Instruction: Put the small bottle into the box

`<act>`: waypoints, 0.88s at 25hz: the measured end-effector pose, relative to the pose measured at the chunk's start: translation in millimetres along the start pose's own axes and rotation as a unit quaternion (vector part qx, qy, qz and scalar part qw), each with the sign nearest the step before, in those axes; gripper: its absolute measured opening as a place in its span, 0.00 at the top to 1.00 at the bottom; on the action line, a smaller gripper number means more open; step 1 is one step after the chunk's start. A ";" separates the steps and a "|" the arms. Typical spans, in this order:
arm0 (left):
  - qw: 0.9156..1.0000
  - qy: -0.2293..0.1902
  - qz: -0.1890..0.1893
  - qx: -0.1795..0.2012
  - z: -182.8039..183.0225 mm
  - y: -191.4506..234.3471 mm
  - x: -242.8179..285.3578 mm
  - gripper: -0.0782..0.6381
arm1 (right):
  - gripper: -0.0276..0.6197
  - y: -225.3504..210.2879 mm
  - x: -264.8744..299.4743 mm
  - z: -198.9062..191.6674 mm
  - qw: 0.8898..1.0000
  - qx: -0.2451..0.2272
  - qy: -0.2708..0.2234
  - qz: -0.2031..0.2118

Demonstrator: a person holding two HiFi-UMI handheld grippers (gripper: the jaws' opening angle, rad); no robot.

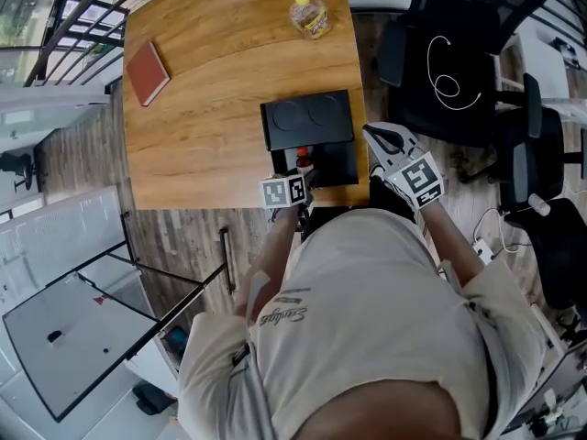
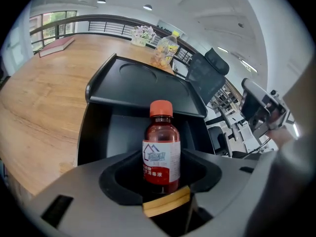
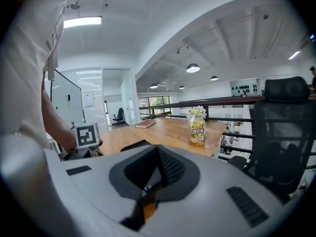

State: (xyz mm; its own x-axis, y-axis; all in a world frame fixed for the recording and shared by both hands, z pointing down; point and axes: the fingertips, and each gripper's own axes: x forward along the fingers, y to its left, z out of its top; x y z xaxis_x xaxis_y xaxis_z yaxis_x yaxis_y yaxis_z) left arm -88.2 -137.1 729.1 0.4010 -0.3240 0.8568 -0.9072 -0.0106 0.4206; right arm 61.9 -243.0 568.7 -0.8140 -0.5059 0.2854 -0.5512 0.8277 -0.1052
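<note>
The small bottle [image 2: 161, 152] is brown with a red cap and a white label. It stands upright between the jaws of my left gripper [image 2: 161, 182], which is shut on it. In the head view the small bottle [image 1: 302, 162] is at the left part of the open black box [image 1: 341, 166], near the table's front edge. The box's lid [image 1: 307, 119] lies back flat behind it. My right gripper [image 1: 382, 137] hovers just right of the box, off the table's corner. Its jaws [image 3: 159, 171] are shut with nothing in them.
A yellow drink bottle [image 1: 310, 15] stands at the far right of the wooden table [image 1: 211, 108], and a red book [image 1: 147, 72] lies at the far left. Black office chairs [image 1: 449, 62] crowd the right side. A glass partition [image 1: 83, 328] stands at the lower left.
</note>
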 end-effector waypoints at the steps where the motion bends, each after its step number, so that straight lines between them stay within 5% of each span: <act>1: 1.000 0.005 0.002 0.001 -1.6 -0.4 1.4 0.58 | 0.97 -2.8 -0.3 -0.2 1.000 0.001 0.000 0.000; 16: 0.998 0.049 0.034 0.025 -7.7 1.3 13.4 0.58 | 0.97 -8.8 6.3 0.1 1.000 0.002 -0.003 0.013; 22: 0.998 0.062 0.029 0.007 -8.8 2.0 12.3 0.57 | 0.97 -8.4 0.4 -3.2 1.000 0.008 -0.001 0.002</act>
State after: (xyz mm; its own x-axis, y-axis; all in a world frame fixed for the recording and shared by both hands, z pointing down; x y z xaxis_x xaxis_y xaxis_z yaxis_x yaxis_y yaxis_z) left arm -83.9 -132.8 743.0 0.3587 -0.2059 0.9104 -0.9311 -0.0091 0.3648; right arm 66.9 -249.4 572.8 -0.8169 -0.5026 0.2831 -0.5502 0.8262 -0.1208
